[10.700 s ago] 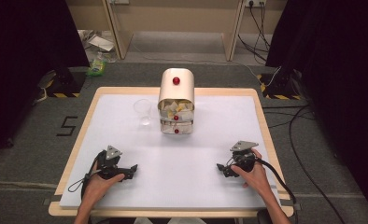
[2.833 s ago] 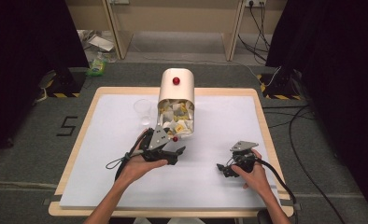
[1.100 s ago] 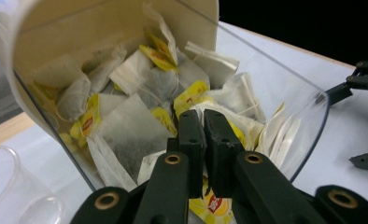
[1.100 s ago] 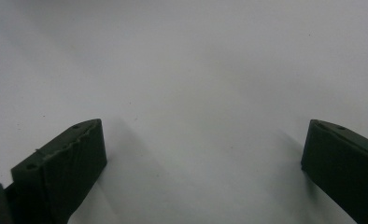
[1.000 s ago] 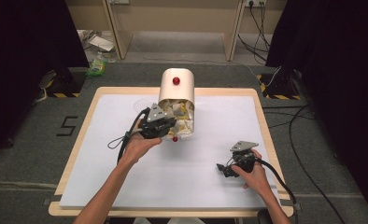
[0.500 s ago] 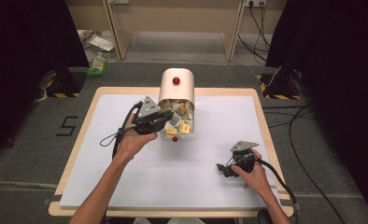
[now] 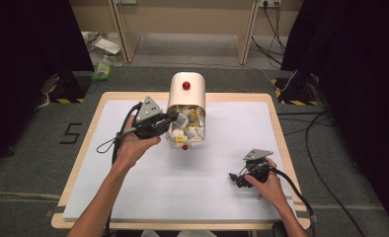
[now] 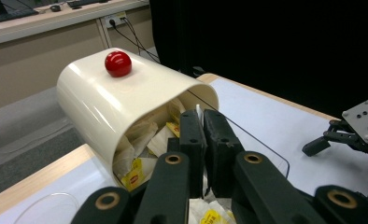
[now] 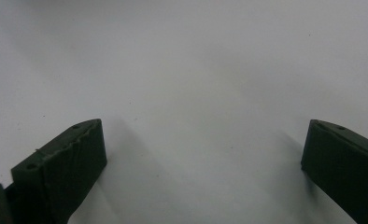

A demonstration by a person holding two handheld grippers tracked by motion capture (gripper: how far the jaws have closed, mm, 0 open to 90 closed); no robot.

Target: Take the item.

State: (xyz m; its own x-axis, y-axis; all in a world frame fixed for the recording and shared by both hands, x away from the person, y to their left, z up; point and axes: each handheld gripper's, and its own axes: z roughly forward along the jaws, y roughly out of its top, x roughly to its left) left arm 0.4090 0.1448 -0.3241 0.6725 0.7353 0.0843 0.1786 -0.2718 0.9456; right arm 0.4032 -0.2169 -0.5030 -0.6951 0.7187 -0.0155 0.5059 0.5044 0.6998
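Note:
A cream bin (image 7: 186, 91) with a red knob (image 8: 117, 63) on top lies at the table's far middle, its mouth full of white and yellow tea bags (image 7: 188, 130). Its clear flap lies open on the mat, with a small red knob (image 7: 185, 147) at its front edge. My left gripper (image 7: 175, 116) hovers at the mouth's left side. In the left gripper view, my left gripper (image 8: 203, 114) has its jaws pressed together on the thin white edge of a tea bag (image 8: 199, 110). At the front right, my right gripper (image 7: 234, 177) rests on the mat, and the right gripper view shows this gripper (image 9: 203, 135) open and empty.
The white mat (image 7: 217, 197) covers a wooden table. A clear cup's rim (image 8: 42, 205) shows at the left gripper view's bottom left, beside the bin. Cables and clutter (image 7: 103, 47) lie on the floor beyond the table.
My left gripper has lifted and drawn back a little to the left from the bin's mouth, jaws still together. The right hand has stayed put.

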